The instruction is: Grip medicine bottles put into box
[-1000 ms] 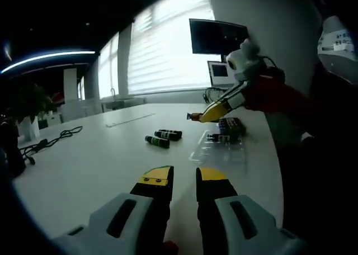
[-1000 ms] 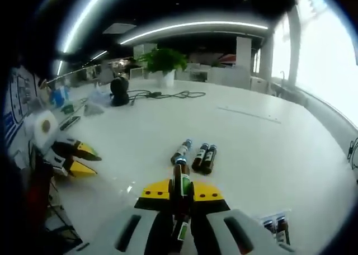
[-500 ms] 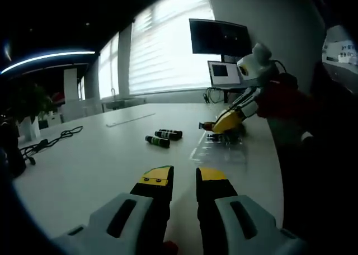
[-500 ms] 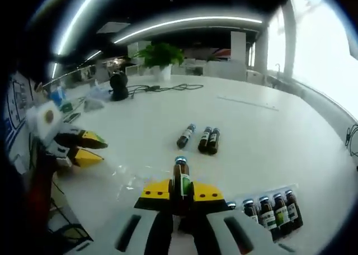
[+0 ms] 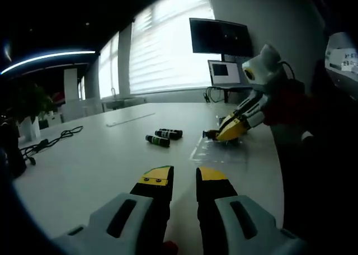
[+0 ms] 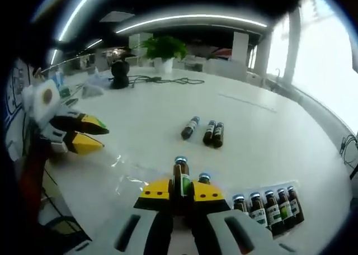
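My right gripper is shut on a brown medicine bottle with a blue cap, low over the clear plastic box. A row of several bottles stands in the box at the right, and one more cap shows just behind my right jaw. Three loose bottles lie on the white table further out. In the left gripper view, the right gripper holds its bottle over the box, with loose bottles to its left. My left gripper is open and empty above the table, also seen as the left gripper.
A potted plant, a black device and a cable sit at the table's far side. A monitor and a laptop stand by the window. The table's rounded edge lies close to the box.
The right gripper has carried its bottle back and down over the clear box, next to the standing row. The left gripper has stayed still.
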Demonstrator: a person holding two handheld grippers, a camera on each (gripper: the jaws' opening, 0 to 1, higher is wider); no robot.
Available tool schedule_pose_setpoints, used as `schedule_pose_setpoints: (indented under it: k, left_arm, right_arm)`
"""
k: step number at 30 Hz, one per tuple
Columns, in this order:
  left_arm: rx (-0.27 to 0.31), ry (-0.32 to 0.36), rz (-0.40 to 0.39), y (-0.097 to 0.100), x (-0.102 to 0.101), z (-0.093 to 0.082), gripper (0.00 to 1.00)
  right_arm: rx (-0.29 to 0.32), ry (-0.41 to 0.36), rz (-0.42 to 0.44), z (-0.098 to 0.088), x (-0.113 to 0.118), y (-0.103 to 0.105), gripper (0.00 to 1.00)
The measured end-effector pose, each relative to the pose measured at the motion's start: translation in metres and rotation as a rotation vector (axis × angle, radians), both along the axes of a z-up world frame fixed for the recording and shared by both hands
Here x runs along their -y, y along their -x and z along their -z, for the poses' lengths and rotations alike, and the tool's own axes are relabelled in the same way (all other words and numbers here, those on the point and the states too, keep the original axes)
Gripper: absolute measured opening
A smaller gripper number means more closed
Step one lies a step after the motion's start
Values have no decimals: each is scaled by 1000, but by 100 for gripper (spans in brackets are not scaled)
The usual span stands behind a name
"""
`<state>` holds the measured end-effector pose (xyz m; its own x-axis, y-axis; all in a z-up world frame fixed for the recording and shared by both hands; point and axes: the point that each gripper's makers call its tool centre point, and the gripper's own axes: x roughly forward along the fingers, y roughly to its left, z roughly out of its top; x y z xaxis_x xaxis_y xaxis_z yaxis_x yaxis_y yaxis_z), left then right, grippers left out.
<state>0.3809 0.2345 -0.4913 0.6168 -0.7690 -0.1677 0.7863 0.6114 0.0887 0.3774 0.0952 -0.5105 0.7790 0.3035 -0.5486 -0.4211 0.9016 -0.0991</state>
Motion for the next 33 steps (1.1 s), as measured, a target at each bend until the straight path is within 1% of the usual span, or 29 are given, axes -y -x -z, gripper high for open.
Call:
schedule_pose_setpoints:
  k: [5, 11, 14, 21, 30, 33]
  left_arm:
    - [2, -2, 3, 1, 0, 0, 10]
    - [3, -1, 3, 1, 0, -1, 10]
    - [4, -4, 2, 1, 0, 0, 10]
    - [4, -6, 2, 0, 0, 0, 10]
    - [3, -5, 1, 0, 0, 0, 10]
    - [4, -3, 0, 0, 0, -1, 10]
  right_arm:
    - [2, -3, -9, 1, -2, 1, 8]
    - [6, 4, 5, 2, -1, 2, 9]
    - [35, -6, 10, -3, -1, 2, 11]
    - [47, -22, 5, -7, -3, 2, 10]
    - [38, -23, -2, -8, 0, 3, 8]
    - [53, -35, -12, -12, -1, 5, 5]
